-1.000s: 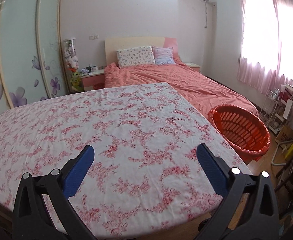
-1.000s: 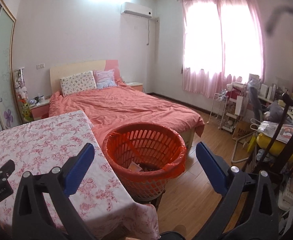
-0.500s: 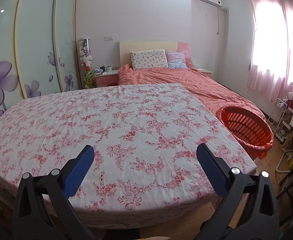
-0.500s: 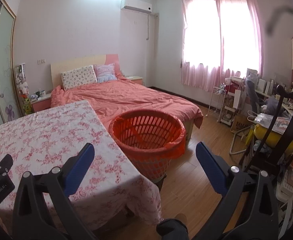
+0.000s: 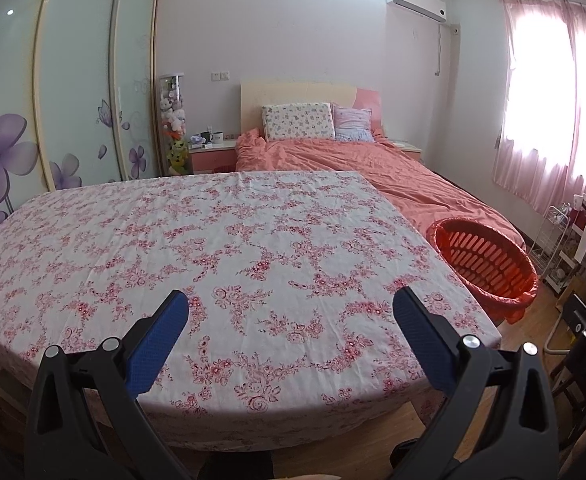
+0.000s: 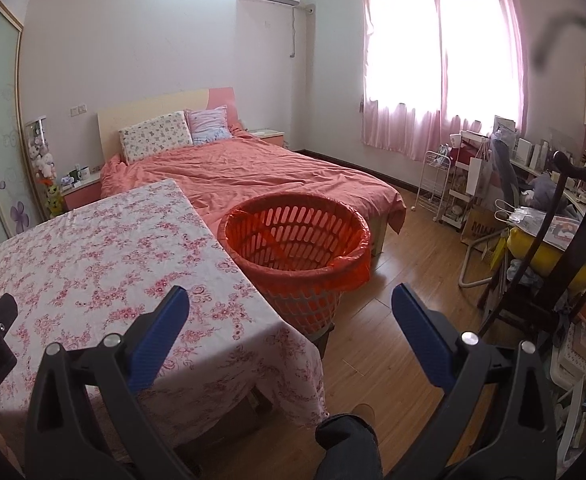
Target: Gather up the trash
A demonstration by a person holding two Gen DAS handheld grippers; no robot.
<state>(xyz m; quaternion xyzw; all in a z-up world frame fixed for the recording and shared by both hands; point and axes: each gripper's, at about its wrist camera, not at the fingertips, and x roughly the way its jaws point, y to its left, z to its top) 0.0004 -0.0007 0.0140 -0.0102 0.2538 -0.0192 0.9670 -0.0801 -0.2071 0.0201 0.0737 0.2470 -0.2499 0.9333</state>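
I held left gripper [image 5: 291, 308] and right gripper [image 6: 291, 306] agape, empty | slatted orange plastic basket [image 6: 297, 236] beside floral tablecloth [image 5: 221, 248] | wood floor [image 6: 405, 280] mainly right view

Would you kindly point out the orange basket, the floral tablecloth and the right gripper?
orange basket [image 6: 293, 236]: right wrist view, inner slotted wall.
floral tablecloth [image 5: 221, 248]: left wrist view, middle of the tabletop.
right gripper [image 6: 289, 300]: right wrist view, midway between its blue fingertips.

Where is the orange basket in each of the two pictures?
Left wrist view: the orange basket sits at the right edge, just past the flowery table.
Right wrist view: the basket is near the middle, right of the table.
Shared landmark: the pink bed lies behind the basket in both.
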